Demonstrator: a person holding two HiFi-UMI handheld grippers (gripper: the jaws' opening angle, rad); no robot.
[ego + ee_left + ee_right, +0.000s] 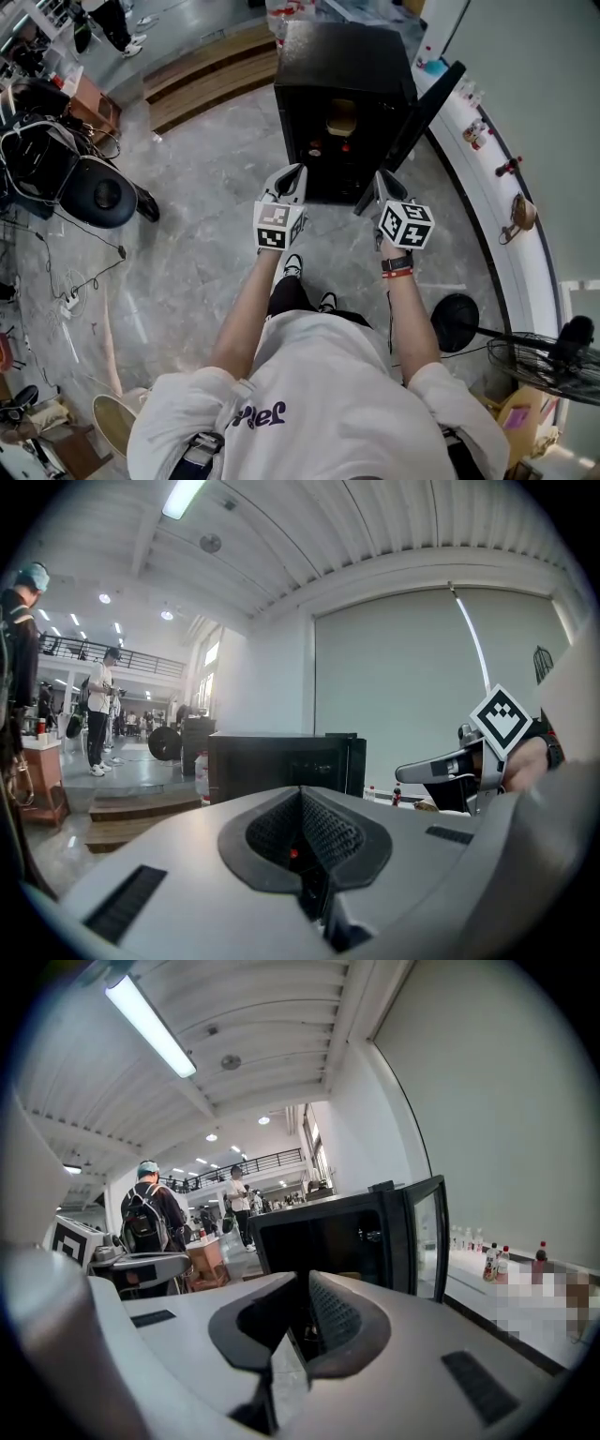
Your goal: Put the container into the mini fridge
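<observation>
The black mini fridge stands on the floor ahead of me, its door swung open to the right. A tan container sits on a shelf inside, with small red items below it. My left gripper and right gripper hover side by side just in front of the opening, apart from the fridge. The left gripper has its pads together with nothing between them. The right gripper is all but closed and also holds nothing. The fridge and its open door fill the right gripper view.
A white ledge with bottles and small objects runs along the right wall. A floor fan and its round base stand at my right. A black round weight and cables lie to the left. Wooden steps and several people are behind the fridge.
</observation>
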